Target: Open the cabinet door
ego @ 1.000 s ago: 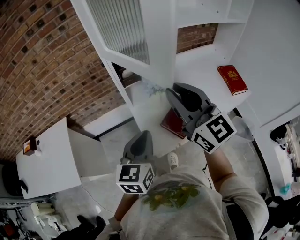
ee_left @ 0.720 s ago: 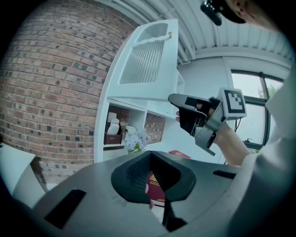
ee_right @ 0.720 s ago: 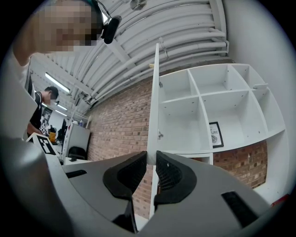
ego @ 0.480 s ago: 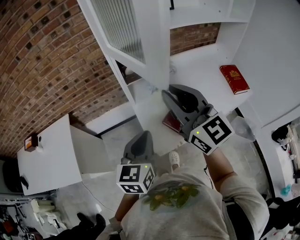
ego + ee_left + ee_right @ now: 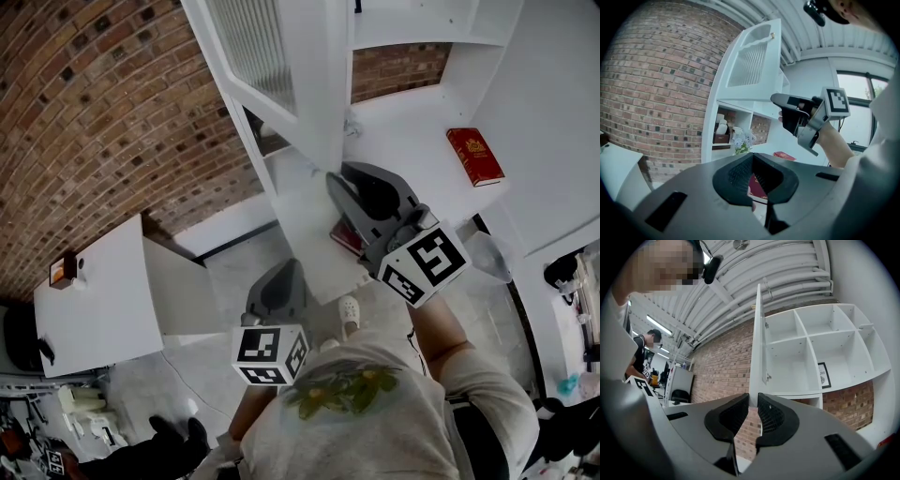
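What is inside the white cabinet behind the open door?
A small framed picture is in a lower compartment of the cabinet, whose door stands open; the others show only white walls. Seen from below, the shelves cover anything lying flat on them.

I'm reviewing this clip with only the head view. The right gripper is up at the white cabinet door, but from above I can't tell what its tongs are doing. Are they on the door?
Observer: Yes. The right gripper view shows the right gripper with its tongs closed on the cabinet door, seen edge-on, at its lower end.
Operator: And the left one?
Observer: In its own view, the left gripper has its tongs apart with nothing between them.
Operator: Anything inside the cabinet?
Observer: A framed picture sits in one compartment.
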A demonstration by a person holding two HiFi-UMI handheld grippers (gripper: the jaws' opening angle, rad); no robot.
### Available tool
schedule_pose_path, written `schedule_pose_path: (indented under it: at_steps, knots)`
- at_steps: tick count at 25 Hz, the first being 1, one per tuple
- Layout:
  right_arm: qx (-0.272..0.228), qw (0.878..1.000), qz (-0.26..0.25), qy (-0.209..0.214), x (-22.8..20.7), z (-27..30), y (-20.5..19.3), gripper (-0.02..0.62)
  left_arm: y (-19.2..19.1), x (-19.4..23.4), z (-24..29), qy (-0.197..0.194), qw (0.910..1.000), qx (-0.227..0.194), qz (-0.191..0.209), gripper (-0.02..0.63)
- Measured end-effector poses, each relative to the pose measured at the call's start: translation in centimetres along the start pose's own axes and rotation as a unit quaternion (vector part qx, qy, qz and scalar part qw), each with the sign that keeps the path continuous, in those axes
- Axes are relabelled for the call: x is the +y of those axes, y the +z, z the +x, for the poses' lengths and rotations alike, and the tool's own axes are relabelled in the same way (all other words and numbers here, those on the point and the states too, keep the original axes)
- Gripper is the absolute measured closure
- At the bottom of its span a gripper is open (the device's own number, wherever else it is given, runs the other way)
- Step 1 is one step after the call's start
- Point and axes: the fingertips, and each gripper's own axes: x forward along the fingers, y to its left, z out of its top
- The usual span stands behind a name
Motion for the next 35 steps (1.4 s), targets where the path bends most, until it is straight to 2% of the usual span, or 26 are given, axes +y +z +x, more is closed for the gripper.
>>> schedule_pose_path:
  at_steps: [35]
  knots:
    - [0.0, 1.0, 0.0, 0.027, 5.3, 2.0, 0.0, 0.522, -1.6, 2.2, -5.4, 0.035, 0.9991, -0.007, -0.022, 0.598]
